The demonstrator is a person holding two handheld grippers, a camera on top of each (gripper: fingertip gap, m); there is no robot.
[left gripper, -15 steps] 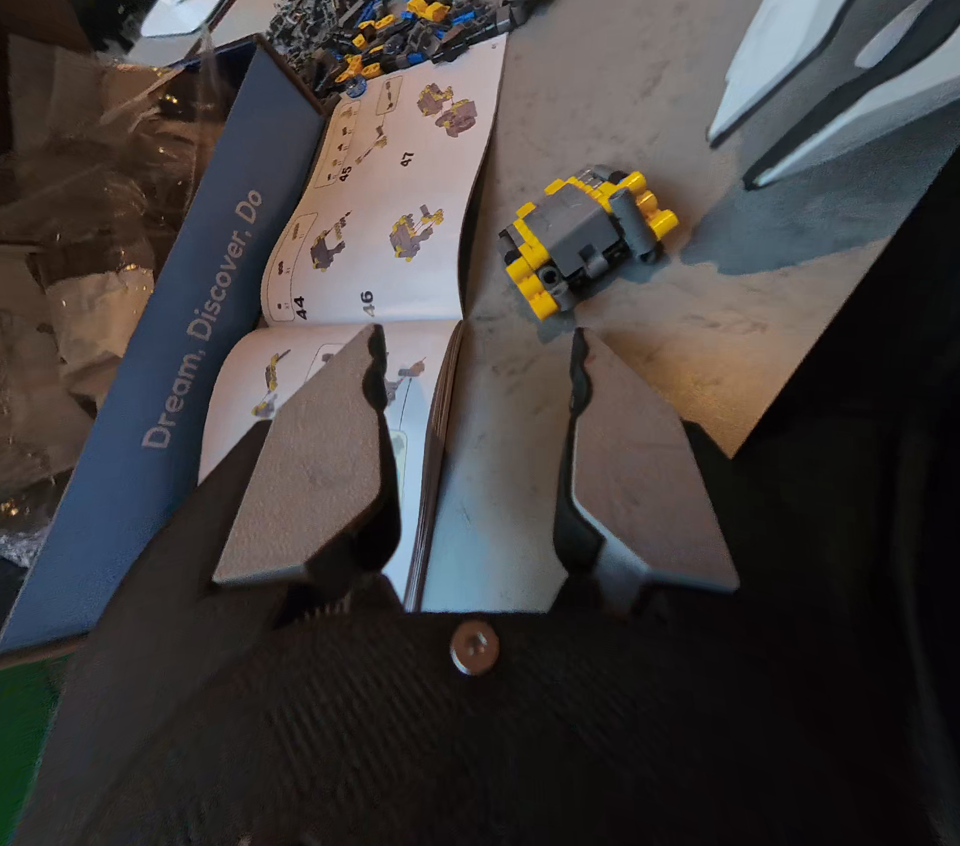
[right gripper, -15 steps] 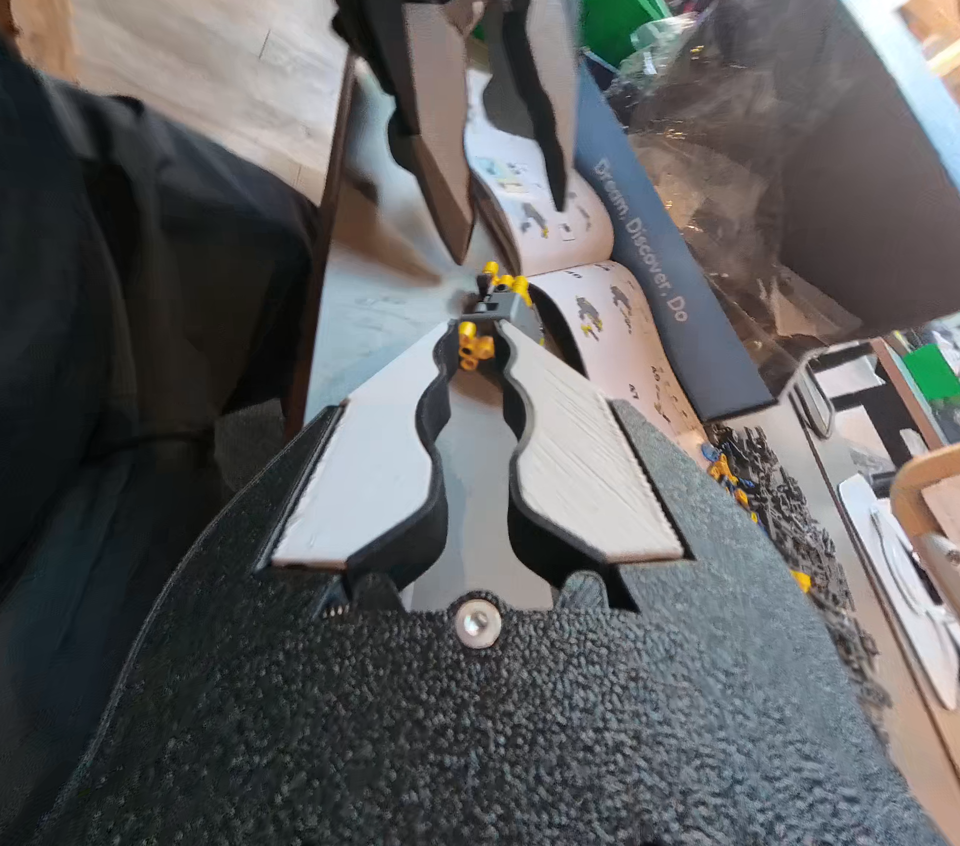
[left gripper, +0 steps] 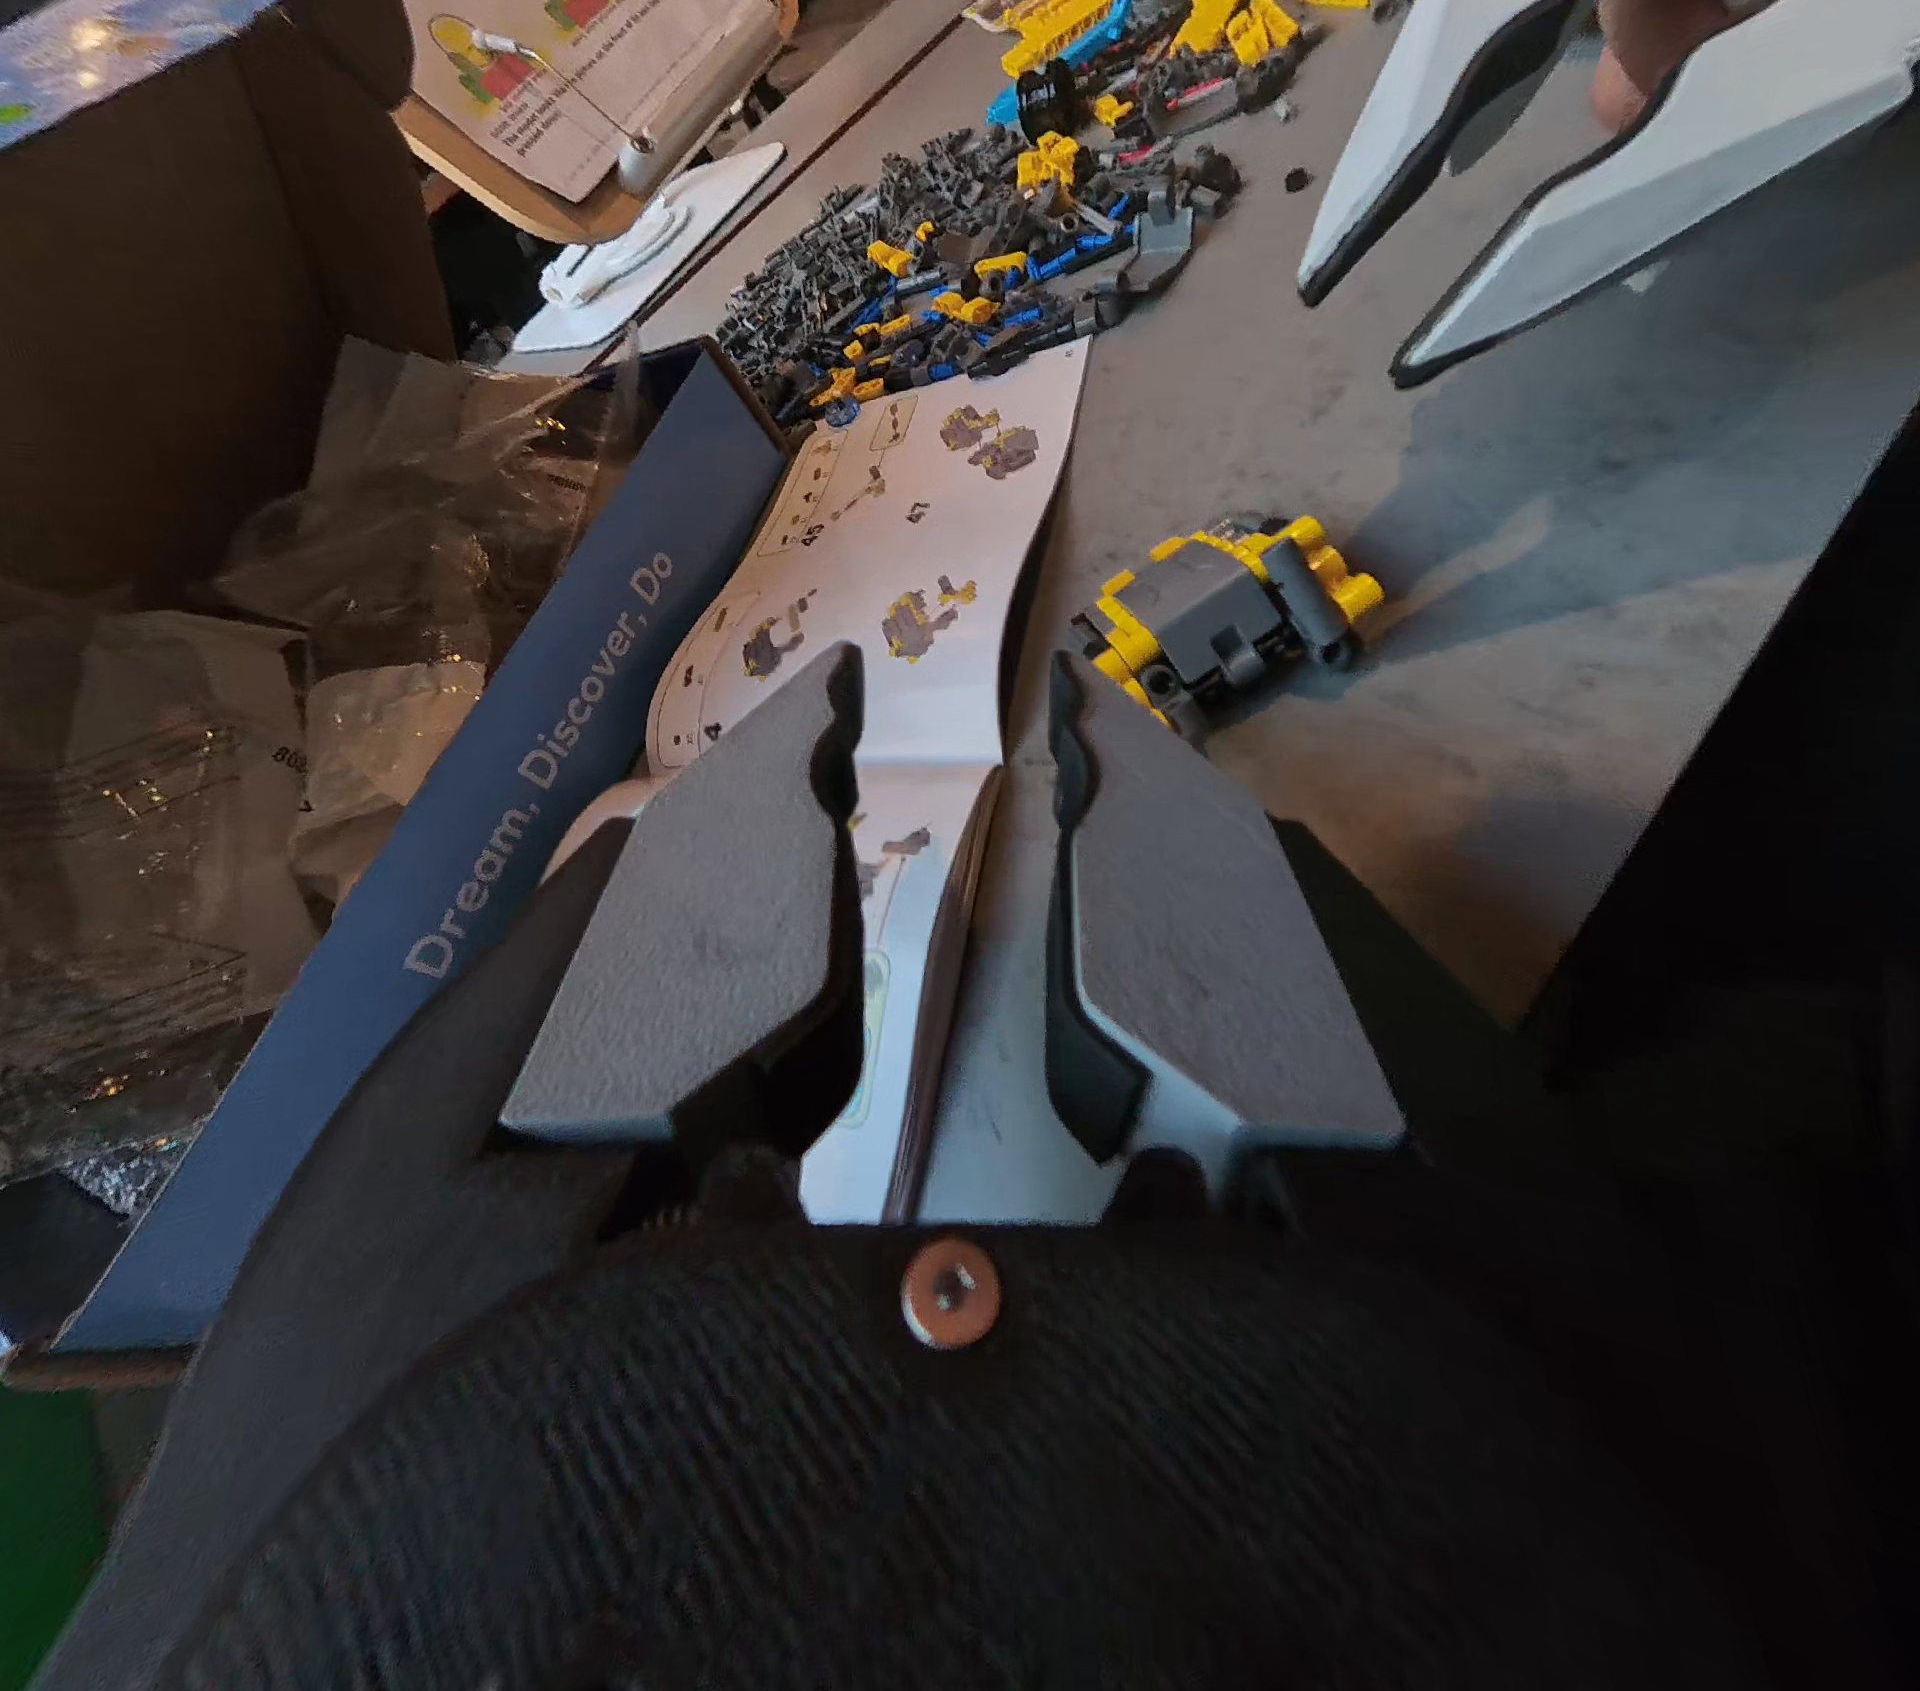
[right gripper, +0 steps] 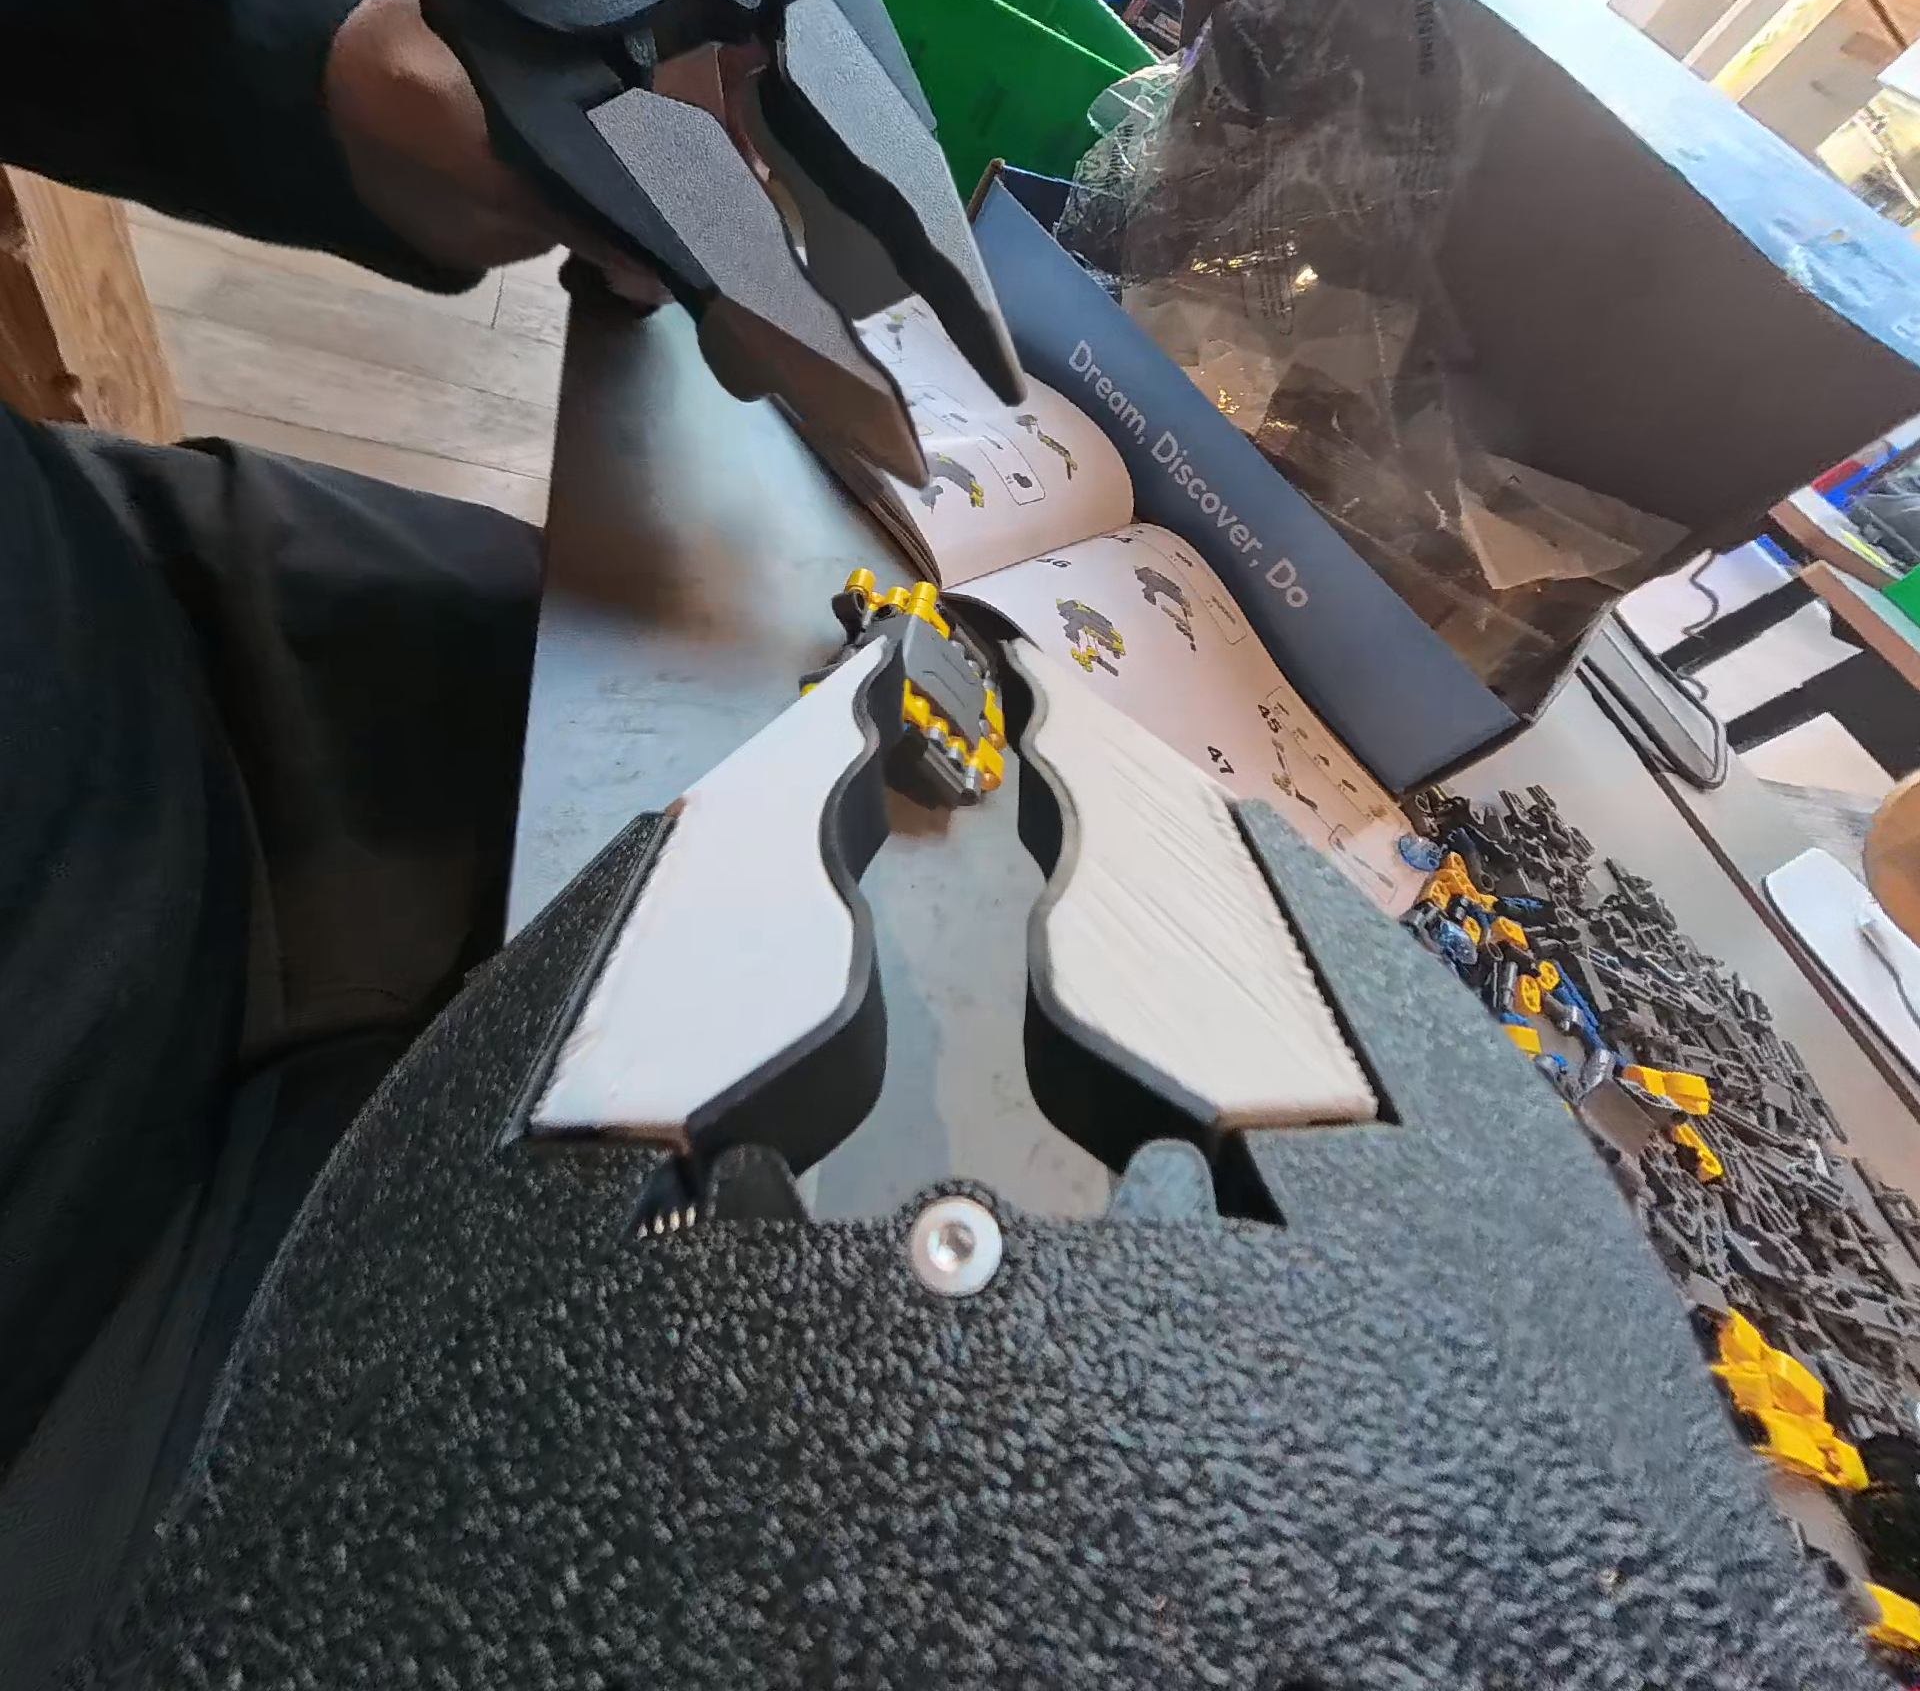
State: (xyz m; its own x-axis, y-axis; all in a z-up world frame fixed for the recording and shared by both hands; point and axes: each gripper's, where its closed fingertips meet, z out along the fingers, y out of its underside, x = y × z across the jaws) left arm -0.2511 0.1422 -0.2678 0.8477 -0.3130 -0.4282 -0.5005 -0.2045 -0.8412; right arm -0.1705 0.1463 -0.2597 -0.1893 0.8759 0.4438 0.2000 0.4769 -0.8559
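A small yellow and grey brick model [left gripper: 1226, 613] lies on the grey table beside an open instruction booklet [left gripper: 935, 519]. My left gripper [left gripper: 951, 685] is open and empty, hovering over the booklet's right edge, with the model just right of its right finger. My right gripper [right gripper: 948, 654] is open and empty and points at the model [right gripper: 940, 691], which shows in the gap at its fingertips. In the left wrist view the right gripper [left gripper: 1356, 332] hangs above the table, apart from the model. In the right wrist view the left gripper [right gripper: 966, 436] hangs over the booklet [right gripper: 1143, 654].
A dark blue box flap [left gripper: 520, 758] borders the booklet's left side, with a cardboard box of clear plastic bags [left gripper: 260, 602] behind it. A pile of grey, yellow and blue bricks [left gripper: 935, 270] lies beyond the booklet. The table edge [left gripper: 1507, 966] is close on the right. The left gripper's tips are roughly 9 cm from the right gripper's.
My left gripper has tilted up, so more of the far table shows. My right gripper's jaws stand wider and the model looks nearer to its tips.
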